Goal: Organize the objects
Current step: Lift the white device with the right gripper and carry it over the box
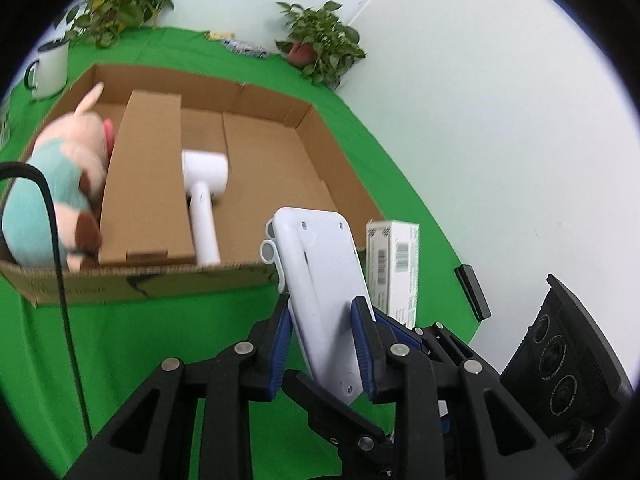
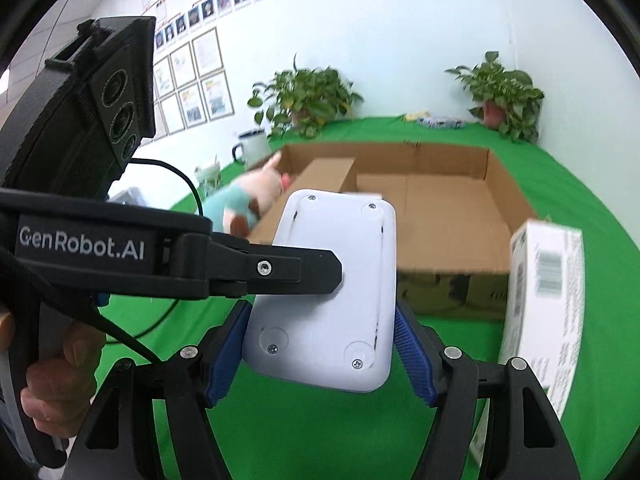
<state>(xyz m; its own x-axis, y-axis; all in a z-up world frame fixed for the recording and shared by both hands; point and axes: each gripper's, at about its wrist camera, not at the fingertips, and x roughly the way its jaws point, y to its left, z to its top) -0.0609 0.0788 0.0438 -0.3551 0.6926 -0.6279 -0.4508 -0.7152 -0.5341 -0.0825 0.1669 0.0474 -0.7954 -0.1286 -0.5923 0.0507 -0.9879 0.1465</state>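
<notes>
A white flat plastic device, back side showing screws, is held above the green cloth in front of the cardboard box. My left gripper is shut on its edges. In the right wrist view the same device sits between my right gripper's blue pads; my right gripper stands around its lower end, and the left gripper's black finger crosses it from the left. The box holds a plush toy, a brown carton and a white hair dryer.
A white printed carton stands on the green table right of the box, also in the right wrist view. A white mug, two potted plants and small items sit at the back. A black cable hangs left.
</notes>
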